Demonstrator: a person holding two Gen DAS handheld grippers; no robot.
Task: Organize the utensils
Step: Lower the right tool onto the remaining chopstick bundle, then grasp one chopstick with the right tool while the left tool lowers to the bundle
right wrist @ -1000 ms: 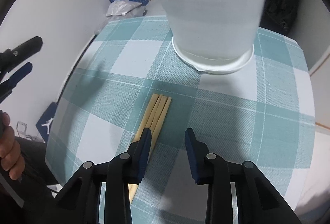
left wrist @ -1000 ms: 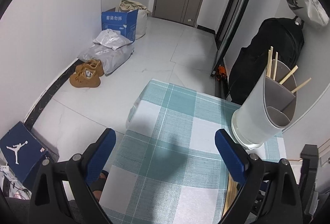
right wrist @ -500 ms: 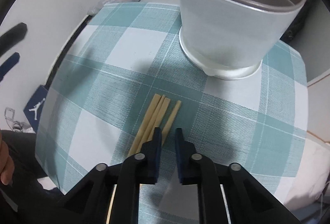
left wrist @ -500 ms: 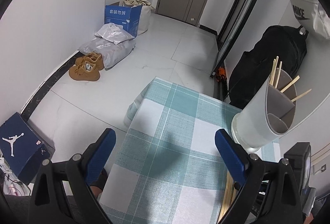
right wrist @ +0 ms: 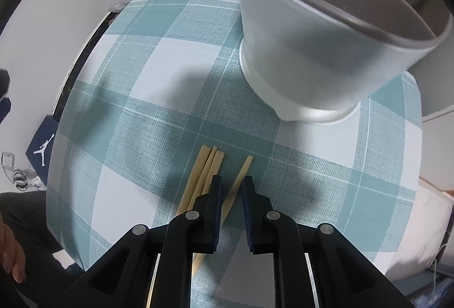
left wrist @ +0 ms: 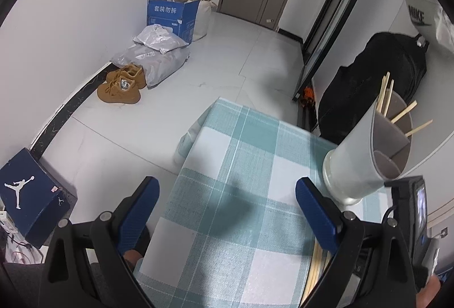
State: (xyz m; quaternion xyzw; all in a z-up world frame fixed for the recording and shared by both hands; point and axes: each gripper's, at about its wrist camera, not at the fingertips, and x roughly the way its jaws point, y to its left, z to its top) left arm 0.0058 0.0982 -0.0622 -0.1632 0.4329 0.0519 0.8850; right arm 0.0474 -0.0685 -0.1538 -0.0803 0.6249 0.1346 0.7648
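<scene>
A tall white utensil holder point(right wrist: 312, 52) stands at the far right of the teal checked tablecloth point(right wrist: 159, 75). Three wooden chopsticks point(right wrist: 202, 174) lie together in front of it. A single chopstick point(right wrist: 241, 173) lies slanted apart from them, between the pads of my right gripper point(right wrist: 232, 180), which points steeply down. Its jaws are narrow and opening slightly, still touching that stick. In the left wrist view the holder point(left wrist: 354, 166) has several chopsticks point(left wrist: 386, 98) standing in it. My left gripper point(left wrist: 227, 183) hangs open and empty over the table's left part.
On the floor beyond the table are brown shoes point(left wrist: 122, 84), grey parcels point(left wrist: 159, 52), a blue carton point(left wrist: 170, 16) and a shoebox point(left wrist: 31, 194). A black bag point(left wrist: 391, 75) leans against the right wall. A person's hand point(right wrist: 11, 259) shows at the lower left.
My right gripper shifted right and its jaws narrowed around one chopstick, which now lies farther from the other three. The left gripper stayed where it was, still open.
</scene>
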